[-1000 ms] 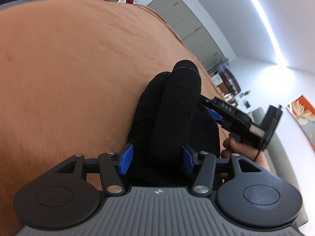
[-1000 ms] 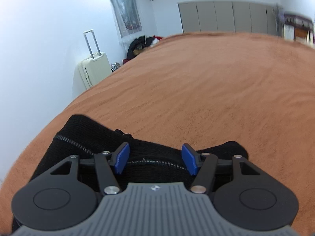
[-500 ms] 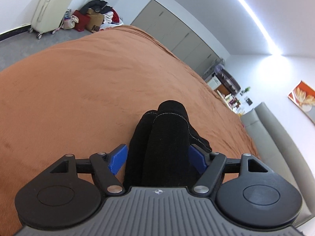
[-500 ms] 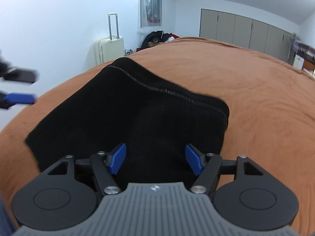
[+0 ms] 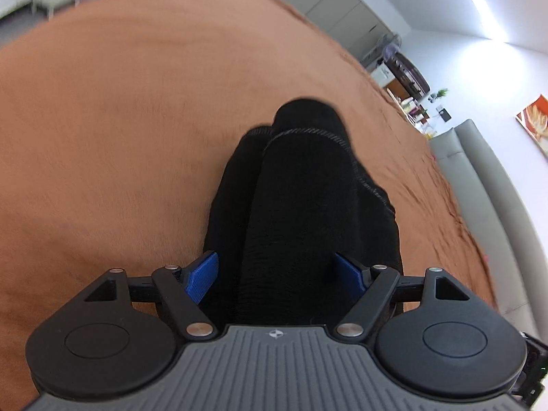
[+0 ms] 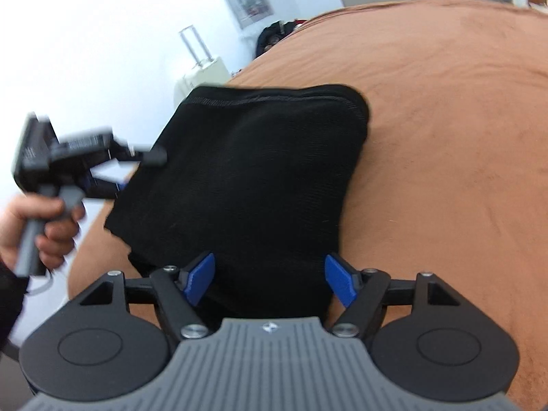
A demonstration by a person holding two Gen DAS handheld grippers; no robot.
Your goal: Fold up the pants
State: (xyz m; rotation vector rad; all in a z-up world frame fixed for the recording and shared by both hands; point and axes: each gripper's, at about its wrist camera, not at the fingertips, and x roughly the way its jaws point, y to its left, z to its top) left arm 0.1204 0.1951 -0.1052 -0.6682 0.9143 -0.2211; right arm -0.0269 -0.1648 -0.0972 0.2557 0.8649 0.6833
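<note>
The black pants (image 5: 301, 205) lie folded in a thick bundle on the brown bed cover (image 5: 120, 120). In the left wrist view my left gripper (image 5: 277, 279) is open, its blue pads wide apart on either side of the bundle's near end. In the right wrist view the pants (image 6: 253, 171) are a flat folded rectangle with a stitched hem at the far edge. My right gripper (image 6: 270, 281) is open above the near edge of the fabric. The left gripper (image 6: 85, 164) shows there at the left, held in a hand, beside the bundle's left edge.
The brown cover (image 6: 445, 137) spreads far to the right and beyond the pants. A white suitcase (image 6: 202, 75) stands by the wall past the bed. A grey sofa (image 5: 486, 178) and grey wardrobes (image 5: 335, 10) line the room.
Both grippers stayed open. The left gripper moved in closer over the bundle's end. The right wrist view tilted and drew nearer, and the left gripper came into it at the left.
</note>
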